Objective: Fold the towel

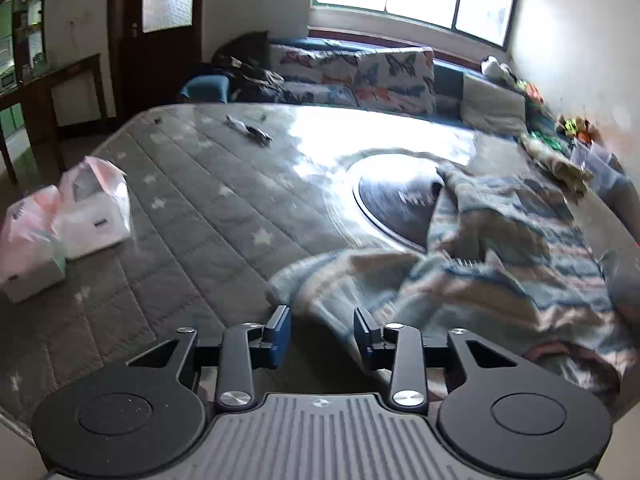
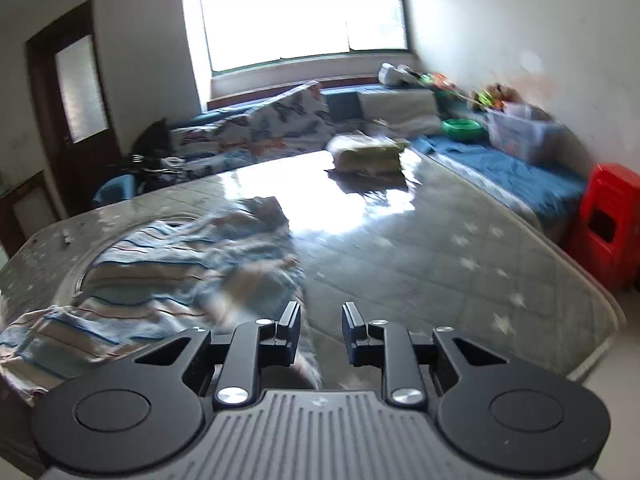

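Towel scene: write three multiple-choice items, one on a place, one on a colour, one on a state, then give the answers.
1. Where does the towel lie?
A. crumpled on the table
B. on the floor
C. over the door

2. What colour is the stool beside the table?
A. green
B. red
C. black

3. How do the left gripper and right gripper stand?
A. both shut on the towel
B. one open, one shut
C. both open, holding nothing

Answers: 1 A, it sits bunched on the quilted tabletop. 2 B, the right wrist view shows it bright red. 3 C, each shows a clear gap between its fingers.
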### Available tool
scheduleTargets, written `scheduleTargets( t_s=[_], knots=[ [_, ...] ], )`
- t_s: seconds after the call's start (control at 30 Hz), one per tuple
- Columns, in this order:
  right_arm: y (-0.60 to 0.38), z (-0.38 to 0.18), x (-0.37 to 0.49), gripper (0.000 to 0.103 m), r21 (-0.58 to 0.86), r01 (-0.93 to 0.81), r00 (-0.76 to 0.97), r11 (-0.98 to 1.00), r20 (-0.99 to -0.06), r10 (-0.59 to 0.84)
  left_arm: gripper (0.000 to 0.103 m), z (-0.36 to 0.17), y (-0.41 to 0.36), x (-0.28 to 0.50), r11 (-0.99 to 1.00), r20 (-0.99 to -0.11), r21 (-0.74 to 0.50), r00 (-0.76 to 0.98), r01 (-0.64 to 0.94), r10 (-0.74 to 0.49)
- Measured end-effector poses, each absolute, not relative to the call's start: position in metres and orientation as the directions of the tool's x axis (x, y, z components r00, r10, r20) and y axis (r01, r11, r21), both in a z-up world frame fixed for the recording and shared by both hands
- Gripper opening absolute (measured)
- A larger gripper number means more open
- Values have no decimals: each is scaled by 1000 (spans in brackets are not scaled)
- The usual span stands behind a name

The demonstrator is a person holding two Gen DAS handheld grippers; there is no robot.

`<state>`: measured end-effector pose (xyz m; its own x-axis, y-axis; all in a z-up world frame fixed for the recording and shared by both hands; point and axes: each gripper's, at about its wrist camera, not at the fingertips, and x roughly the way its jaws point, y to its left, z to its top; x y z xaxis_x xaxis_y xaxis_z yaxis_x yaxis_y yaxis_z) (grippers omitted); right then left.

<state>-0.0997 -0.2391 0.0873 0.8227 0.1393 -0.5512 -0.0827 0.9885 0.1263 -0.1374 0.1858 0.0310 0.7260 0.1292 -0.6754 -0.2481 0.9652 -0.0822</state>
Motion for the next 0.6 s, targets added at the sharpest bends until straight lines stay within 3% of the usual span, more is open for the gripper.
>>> scheduleTargets(
  t_s=[0.2,0.6],
  knots=[
    [-198,91,-79,28,113,-228,796,967,-551,252,41,31,177,-119,975,-680,-69,725,-212,110],
    [-134,43,-8,29,100,-368,667,925,-664,337,42,25,128,-37,991,-684,-96,730,-88,-1]
  ],
)
